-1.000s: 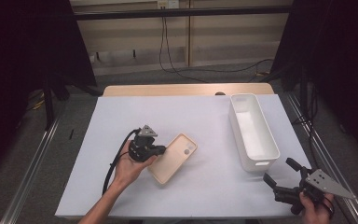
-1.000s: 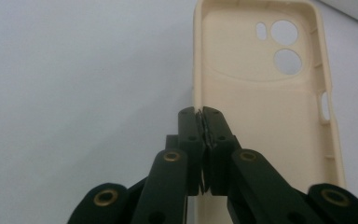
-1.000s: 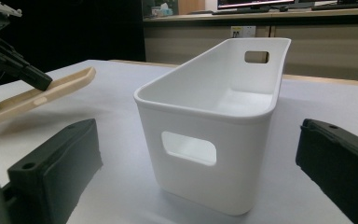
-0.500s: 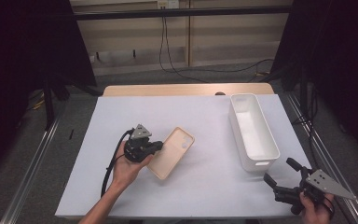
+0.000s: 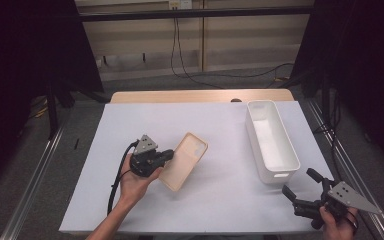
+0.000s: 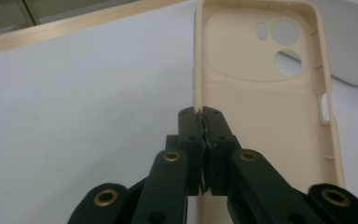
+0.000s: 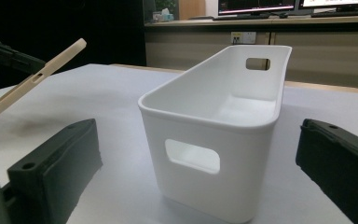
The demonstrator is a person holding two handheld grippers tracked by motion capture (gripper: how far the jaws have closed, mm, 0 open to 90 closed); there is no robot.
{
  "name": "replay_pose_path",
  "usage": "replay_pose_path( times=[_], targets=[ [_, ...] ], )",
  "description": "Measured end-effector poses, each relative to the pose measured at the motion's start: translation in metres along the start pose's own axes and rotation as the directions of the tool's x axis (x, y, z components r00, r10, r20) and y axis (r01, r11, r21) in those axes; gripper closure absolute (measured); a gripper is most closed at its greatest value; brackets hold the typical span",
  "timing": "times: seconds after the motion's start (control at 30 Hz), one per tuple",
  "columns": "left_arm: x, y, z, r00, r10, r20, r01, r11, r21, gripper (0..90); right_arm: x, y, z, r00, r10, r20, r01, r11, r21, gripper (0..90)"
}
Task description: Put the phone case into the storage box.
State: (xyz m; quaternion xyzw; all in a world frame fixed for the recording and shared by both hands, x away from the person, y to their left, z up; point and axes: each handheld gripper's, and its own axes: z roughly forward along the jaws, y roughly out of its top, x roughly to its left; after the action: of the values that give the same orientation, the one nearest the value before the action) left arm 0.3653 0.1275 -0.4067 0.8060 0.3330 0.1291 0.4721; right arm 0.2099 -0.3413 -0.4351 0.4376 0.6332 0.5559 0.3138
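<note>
From the high view, the left gripper (image 5: 166,156) holds the beige soft-plastic phone case (image 5: 184,161) by one long edge, lifted off the white sheet that covers the table (image 5: 220,125) and tilted, its hollow side up. The case hangs over the middle-left of the table, well apart from the white rectangular plastic bin (image 5: 272,141) standing at the right. An edge grip of this kind probably suits carrying a thin, flexible shell (there is little else to pinch). The right gripper (image 5: 300,189) waits near the table's front right corner, just in front of the bin's short end, holding nothing.

The left gripper view gives what the overhead cannot: the two black fingers (image 6: 189,135) are pressed together with only the case's thin side wall (image 6: 197,93) between them, and the camera cut-outs and side slots of the case are plain to see. The bin's corner shows at the upper right.

The right gripper view looks level across the table, with its own fingers (image 7: 56,163) standing wide apart on either side of the bin (image 7: 214,140), which is empty and has a handle hole in each end. It also confirms, side-on, that the case (image 7: 37,77) is clear of the table and slanted upward.
</note>
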Motion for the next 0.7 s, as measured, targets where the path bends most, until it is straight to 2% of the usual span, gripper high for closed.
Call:
replay_pose_path(
  times=[0.27, 0.7],
  targets=[
    [-0.009, 0.001, -0.002, 1.0, 0.001, -0.001, -0.001, 0.9986, -0.053, 87.5, 0.006, 0.006, 0.004, 1.0, 0.008, -0.002, -0.008, 1.0, -0.022, 0.0],
    [-0.025, 0.007, -0.001, 0.9998, -0.002, 0.021, 0.004, 0.9951, -0.099, 87.5, 0.026, 0.027, 0.016, 0.998, -0.003, -0.063, 0.001, 0.999, -0.034, 0.7]
  ],
)
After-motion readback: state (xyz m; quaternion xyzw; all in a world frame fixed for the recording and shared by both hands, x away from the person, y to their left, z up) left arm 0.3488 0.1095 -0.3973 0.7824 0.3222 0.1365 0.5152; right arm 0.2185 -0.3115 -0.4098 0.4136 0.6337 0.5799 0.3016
